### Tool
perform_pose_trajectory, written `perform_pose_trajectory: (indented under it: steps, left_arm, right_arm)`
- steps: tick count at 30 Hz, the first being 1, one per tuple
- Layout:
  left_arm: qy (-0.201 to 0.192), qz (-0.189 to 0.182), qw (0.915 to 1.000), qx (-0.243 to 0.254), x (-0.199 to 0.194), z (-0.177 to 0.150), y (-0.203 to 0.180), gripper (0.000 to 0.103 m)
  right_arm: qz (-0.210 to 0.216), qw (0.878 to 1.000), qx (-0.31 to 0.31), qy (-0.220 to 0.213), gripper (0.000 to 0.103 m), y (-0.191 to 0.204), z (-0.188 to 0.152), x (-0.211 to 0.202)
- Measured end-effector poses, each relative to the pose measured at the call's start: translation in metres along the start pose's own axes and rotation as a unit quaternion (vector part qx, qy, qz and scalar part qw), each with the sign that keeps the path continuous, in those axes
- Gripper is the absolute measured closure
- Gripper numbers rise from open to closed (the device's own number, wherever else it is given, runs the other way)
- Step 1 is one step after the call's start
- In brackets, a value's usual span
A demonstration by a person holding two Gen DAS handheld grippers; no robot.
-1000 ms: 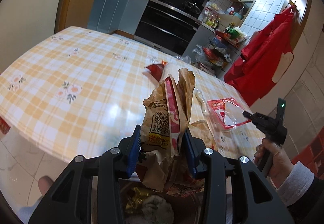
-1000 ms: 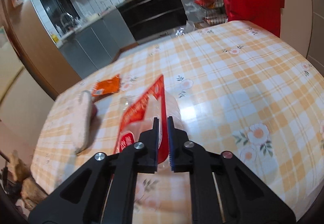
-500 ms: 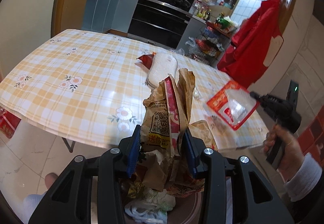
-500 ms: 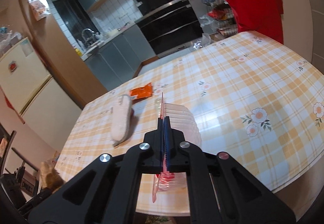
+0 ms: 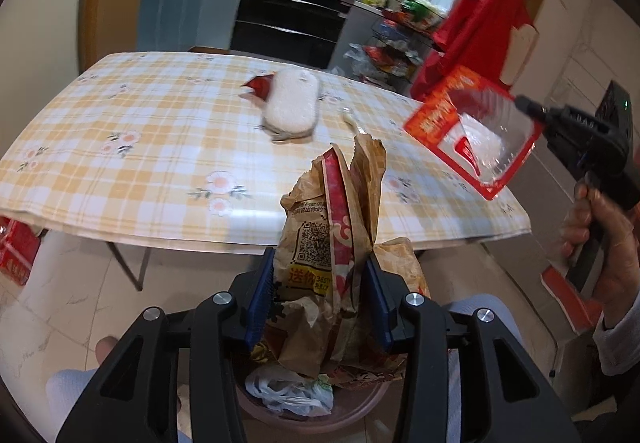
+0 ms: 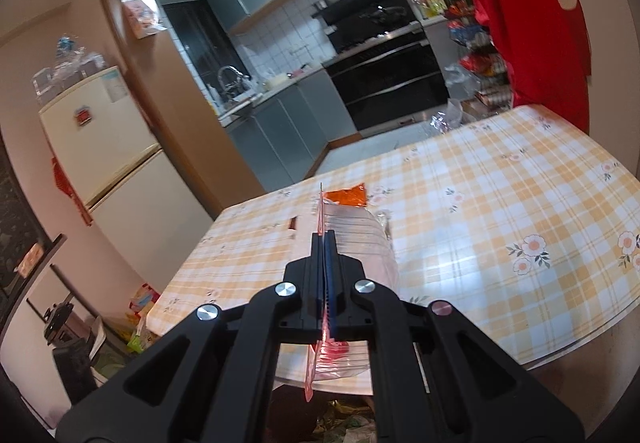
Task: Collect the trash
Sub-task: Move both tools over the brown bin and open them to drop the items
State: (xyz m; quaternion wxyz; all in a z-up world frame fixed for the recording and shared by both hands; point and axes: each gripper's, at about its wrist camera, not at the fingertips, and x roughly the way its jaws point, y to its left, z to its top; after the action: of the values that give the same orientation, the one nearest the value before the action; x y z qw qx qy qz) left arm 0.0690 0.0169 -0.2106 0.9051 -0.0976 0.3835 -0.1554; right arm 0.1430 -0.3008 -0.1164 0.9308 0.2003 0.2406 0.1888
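Left tongs (image 5: 318,297) just eased wider, my brown paper bag (image 5: 334,239) between pads over bin (image 5: 352,409). Right tongs (image 6: 325,243) clamp red-edged plastic tray (image 5: 472,131). Sponge (image 5: 291,107), orange wrapper (image 6: 346,197) left on counter (image 5: 120,147).

Two tools are in view: the left tool (image 5: 320,299) and the right tool (image 6: 325,243). One hand (image 5: 600,239) shows, gripping the right tool's handle.

One crumpled paper bag (image 5: 336,243) stands between the left tool's pads. One red-edged clear plastic tray (image 5: 472,131) is pinched in the right tool.

One bench (image 5: 120,147) with a checked cloth carries one white oval pad (image 5: 290,109), one red wrapper (image 5: 259,86) and one small pale scrap (image 5: 348,117) too blurred to name.

One round bin (image 5: 320,403) sits below, with one white plastic bag (image 5: 288,391) inside it.
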Motion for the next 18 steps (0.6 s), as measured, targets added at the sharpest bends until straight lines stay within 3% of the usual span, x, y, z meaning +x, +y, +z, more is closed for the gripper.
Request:
perform_pose_trajectory:
  steps: [5, 8, 11, 16, 18]
  left_arm:
    - [-0.015, -0.019, 0.9997, 0.005, -0.009, 0.002, -0.008, 0.031]
    - [-0.035, -0.001, 0.9994, -0.001, -0.021, 0.009, -0.006, 0.023]
    - [-0.062, 0.013, 0.9979, -0.016, -0.036, 0.016, 0.001, 0.008]
    - [-0.093, 0.065, 0.9925, -0.045, -0.060, 0.028, 0.018, 0.006]
    - [-0.102, 0.069, 0.9907, -0.058, -0.066, 0.032, 0.025, 0.006]
  right_arm:
    - [0.007, 1.000, -0.029, 0.001, 0.098, 0.021, -0.008, -0.019]
    - [0.017, 0.999, -0.044, 0.000, 0.098, 0.032, -0.011, -0.028]
    - [0.024, 0.998, -0.059, -0.001, 0.098, 0.044, -0.014, -0.037]
    - [0.040, 0.997, -0.068, 0.013, 0.098, 0.059, -0.021, -0.038]
    - [0.043, 0.996, -0.071, 0.022, 0.098, 0.064, -0.025, -0.036]
